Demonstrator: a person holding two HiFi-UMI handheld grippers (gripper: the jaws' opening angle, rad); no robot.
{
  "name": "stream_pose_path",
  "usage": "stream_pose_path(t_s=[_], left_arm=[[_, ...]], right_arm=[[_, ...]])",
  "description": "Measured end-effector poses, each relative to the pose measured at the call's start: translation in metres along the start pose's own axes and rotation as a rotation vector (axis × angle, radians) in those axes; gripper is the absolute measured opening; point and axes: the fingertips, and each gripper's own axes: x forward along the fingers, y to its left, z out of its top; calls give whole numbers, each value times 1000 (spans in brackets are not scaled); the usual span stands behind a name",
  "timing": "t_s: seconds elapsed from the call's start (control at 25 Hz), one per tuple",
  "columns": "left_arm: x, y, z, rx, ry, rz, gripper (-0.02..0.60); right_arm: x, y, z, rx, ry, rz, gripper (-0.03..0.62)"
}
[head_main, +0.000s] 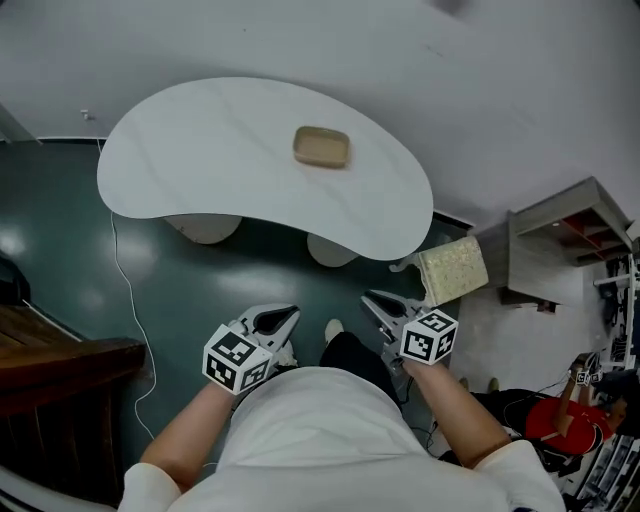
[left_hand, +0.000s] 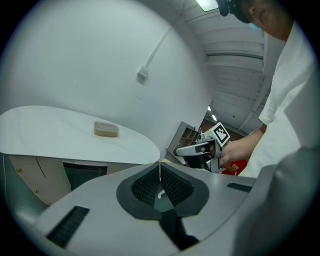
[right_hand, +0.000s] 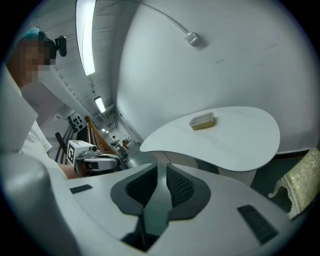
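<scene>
White table (head_main: 200, 160), tan block (head_main: 321, 147) on it, left hand-held gripper (head_main: 281, 318), right hand-held gripper (head_main: 375, 300), both pressed together

I see a white kidney-shaped counter (head_main: 190, 150) standing on two pale pedestals (head_main: 205, 229) over a dark teal floor (head_main: 60, 270). One tan block (head_main: 321, 147) lies flat on the counter, right of its middle and clear of every edge. A thin white cable (head_main: 128, 300) trails over the floor below the counter's left end. A yellowish foam slab (head_main: 452, 268) sits just off its right end.
</scene>
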Motion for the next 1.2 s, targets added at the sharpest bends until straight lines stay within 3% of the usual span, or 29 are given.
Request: stream_pose_path(t_s=[0.2,0.36,0.8,1.2], left_arm=[[11,33,29,-3,-26,4,17],[22,73,53,3,-8,69,17],[72,145,126,-70,-8,224,17],[105,171,154,-96,40,303,17]], right_arm=[[42,-42,44,-21,-1,-23,64],[84,-91,89,8,-13,-13,84],[186,-217,169,231,22,28,115],[241,-266,193,417,20,62,168]])
